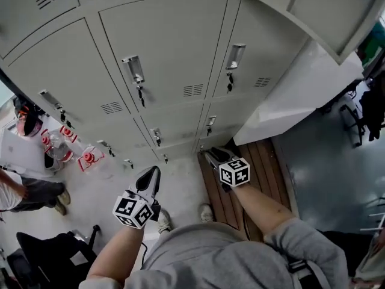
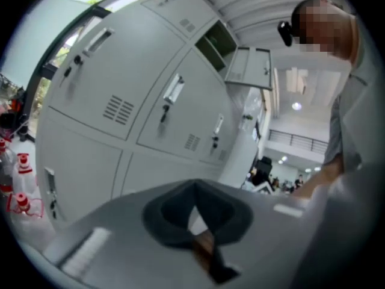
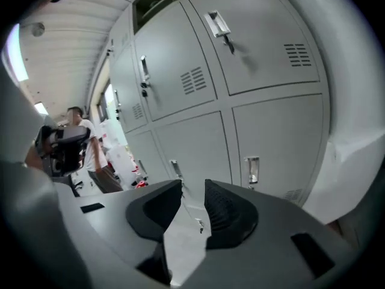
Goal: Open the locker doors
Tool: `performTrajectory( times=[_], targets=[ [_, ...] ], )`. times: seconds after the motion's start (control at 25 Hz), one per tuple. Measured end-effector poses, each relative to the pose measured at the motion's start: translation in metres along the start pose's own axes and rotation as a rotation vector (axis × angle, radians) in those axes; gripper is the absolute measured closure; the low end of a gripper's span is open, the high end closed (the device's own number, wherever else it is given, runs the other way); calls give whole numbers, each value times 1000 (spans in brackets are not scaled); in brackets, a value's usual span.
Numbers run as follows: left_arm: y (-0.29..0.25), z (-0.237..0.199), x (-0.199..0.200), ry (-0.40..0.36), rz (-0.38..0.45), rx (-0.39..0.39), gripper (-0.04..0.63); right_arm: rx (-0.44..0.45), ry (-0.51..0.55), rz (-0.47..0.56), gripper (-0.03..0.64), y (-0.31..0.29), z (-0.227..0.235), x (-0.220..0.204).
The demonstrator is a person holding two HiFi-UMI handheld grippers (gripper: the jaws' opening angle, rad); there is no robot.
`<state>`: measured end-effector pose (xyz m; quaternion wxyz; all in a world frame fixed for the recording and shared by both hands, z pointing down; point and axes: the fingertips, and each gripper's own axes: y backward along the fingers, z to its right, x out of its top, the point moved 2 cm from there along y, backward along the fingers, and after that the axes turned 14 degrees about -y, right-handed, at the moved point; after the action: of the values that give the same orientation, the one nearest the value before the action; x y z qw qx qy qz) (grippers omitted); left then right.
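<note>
Grey lockers (image 1: 168,47) fill the wall ahead of me, the doors nearest all closed, each with a handle (image 1: 133,68). I hold both grippers low before them, touching nothing: right gripper (image 1: 210,155) spread and empty, left gripper (image 1: 154,173) pressed together on nothing.

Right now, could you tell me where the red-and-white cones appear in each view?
Head view: red-and-white cones on the floor, far left.
Left gripper view: cones at the left edge, low.
Right gripper view: cones tiny, left of centre.
Shared landmark: the grey lockers beside them.
</note>
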<state>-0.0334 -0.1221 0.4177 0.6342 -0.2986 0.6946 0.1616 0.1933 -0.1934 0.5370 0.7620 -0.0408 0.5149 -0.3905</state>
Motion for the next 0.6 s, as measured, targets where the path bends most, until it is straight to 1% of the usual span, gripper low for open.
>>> performTrajectory(
  times=[0.08, 0.16, 0.32, 0.44, 0.6],
  targets=[
    [-16, -13, -22, -6, -36, -62, 591, -81, -50, 31, 495, -19, 17, 1],
    [-29, -24, -44, 1, -69, -115, 591, -157, -77, 60, 491, -34, 32, 5],
    [-46, -44, -83, -3, -139, -188, 591, -265, -80, 62, 472, -59, 54, 1],
    [-57, -59, -106, -12, -185, -206, 591, -307, -68, 53, 460, -81, 71, 4],
    [-74, -68, -137, 15, -236, -186, 591, -307, -7, 28, 448, -113, 91, 17]
  ],
)
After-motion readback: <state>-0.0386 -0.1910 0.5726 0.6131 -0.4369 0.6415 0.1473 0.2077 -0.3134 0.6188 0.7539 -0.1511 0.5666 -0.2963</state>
